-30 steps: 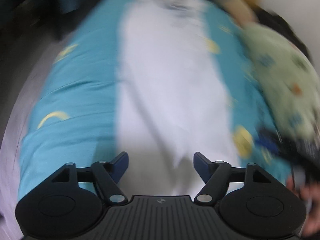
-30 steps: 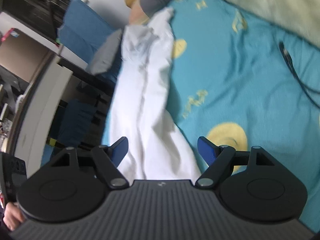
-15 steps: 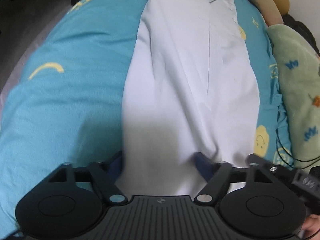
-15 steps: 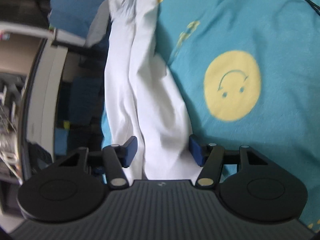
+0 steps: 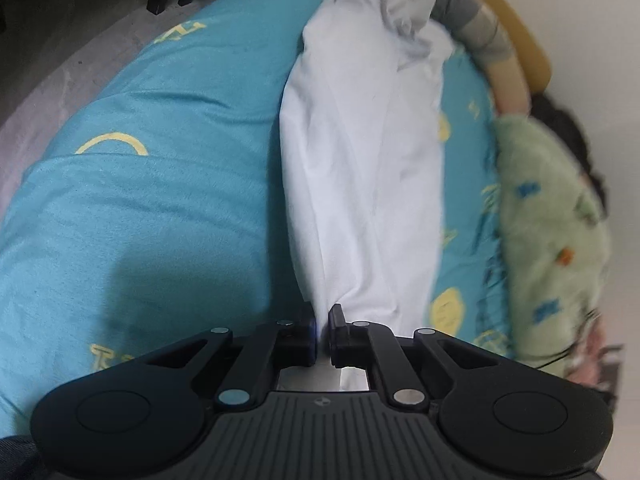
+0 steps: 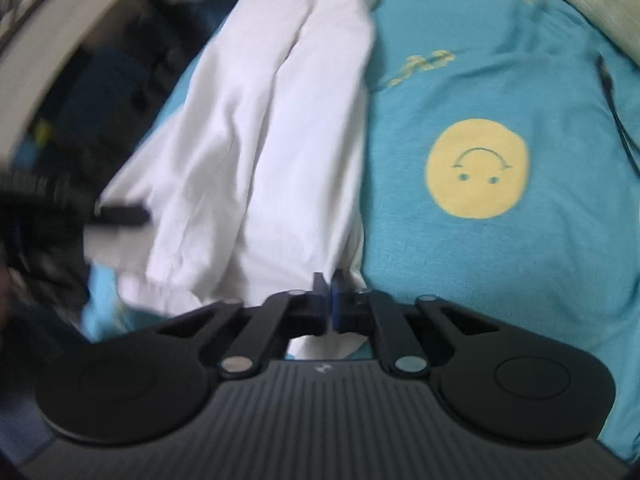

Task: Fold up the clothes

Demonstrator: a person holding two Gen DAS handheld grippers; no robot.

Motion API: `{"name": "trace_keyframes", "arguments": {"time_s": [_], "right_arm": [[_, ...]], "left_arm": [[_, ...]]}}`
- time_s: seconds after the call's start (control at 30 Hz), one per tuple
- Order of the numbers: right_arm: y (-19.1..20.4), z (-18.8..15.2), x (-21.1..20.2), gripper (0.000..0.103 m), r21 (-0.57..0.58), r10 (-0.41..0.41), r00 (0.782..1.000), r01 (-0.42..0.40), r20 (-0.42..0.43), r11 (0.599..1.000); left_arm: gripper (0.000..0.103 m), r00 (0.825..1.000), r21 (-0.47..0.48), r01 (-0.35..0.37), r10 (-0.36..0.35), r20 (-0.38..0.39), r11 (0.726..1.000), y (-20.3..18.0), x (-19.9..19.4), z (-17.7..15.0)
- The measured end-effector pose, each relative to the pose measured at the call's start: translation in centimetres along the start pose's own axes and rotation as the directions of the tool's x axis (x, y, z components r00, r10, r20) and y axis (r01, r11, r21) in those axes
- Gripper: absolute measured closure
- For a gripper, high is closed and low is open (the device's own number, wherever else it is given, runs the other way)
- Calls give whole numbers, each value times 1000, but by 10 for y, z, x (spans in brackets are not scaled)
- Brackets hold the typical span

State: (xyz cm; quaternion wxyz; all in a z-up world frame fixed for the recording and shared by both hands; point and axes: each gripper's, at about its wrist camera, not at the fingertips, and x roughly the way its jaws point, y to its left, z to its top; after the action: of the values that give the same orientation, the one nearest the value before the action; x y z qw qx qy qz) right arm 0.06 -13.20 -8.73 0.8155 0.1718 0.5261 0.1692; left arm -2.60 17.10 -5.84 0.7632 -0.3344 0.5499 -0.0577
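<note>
Left gripper (image 5: 323, 322) is pinching the near left corner of the white garment (image 5: 364, 168), jaws nearly closed with cloth bunched between them. The garment is lying as a long strip down the middle of the teal bedsheet (image 5: 160, 208), running from the near edge to the far end, where another person's forearm (image 5: 492, 52) is reaching in. Right gripper (image 6: 329, 294) is likewise clamping the near right corner, jaws almost together on fabric. Lengthwise folding is looking done; the end-to-end fold is still remaining, probably starting now. A green blanket (image 5: 552, 232) is sitting at the right.
</note>
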Motion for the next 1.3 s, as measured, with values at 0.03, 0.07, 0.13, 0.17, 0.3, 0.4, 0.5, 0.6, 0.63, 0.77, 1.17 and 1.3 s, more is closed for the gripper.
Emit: {"name": "trace_keyframes", "arguments": {"time_s": [0.03, 0.07, 0.13, 0.17, 0.3, 0.4, 0.5, 0.6, 0.63, 0.77, 1.17, 1.3], "right_arm": [[-3, 5, -8, 99, 34, 10, 1000, -11, 19, 999], [-5, 11, -19, 99, 63, 25, 999, -28, 44, 998], [-1, 29, -51, 99, 78, 75, 990, -84, 120, 993], [6, 39, -68, 99, 69, 95, 982, -107, 162, 992], [26, 66, -140, 99, 19, 175, 934, -190, 311, 982], [35, 70, -180, 100, -35, 215, 901, -219, 378, 975], [31, 52, -202, 100, -67, 251, 878, -245, 407, 967], [17, 22, -202, 100, -69, 263, 879, -257, 397, 964], [11, 11, -200, 100, -65, 264, 883, -259, 389, 964], [-13, -32, -183, 100, -19, 241, 907, -251, 346, 968], [-12, 59, -128, 99, -8, 190, 897, -203, 399, 979], [-6, 118, -82, 99, -49, 116, 900, -104, 420, 993]], "left_arm": [[97, 999, -26, 45, -45, 18, 999, 1, -8, 2], [97, 996, -38, 86, -85, 36, 996, -3, -16, 5], [97, 984, -59, 169, -165, 74, 984, -10, -32, 10], [98, 975, -66, 209, -203, 94, 976, -14, -42, 12], [99, 935, -44, 327, -316, 158, 944, -53, -82, 23], [99, 914, -9, 375, -369, 170, 927, -74, -104, 19], [100, 912, 22, 385, -384, 146, 923, -79, -116, -1], [100, 926, 13, 364, -363, 104, 931, -66, -110, -29], [100, 931, 8, 354, -353, 92, 935, -60, -106, -39], [100, 945, -28, 325, -323, 46, 945, -38, -83, -63], [100, 948, 46, 249, -253, 193, 967, -74, -30, 36], [100, 934, 71, 166, -180, 309, 984, -91, 14, 85]]}}
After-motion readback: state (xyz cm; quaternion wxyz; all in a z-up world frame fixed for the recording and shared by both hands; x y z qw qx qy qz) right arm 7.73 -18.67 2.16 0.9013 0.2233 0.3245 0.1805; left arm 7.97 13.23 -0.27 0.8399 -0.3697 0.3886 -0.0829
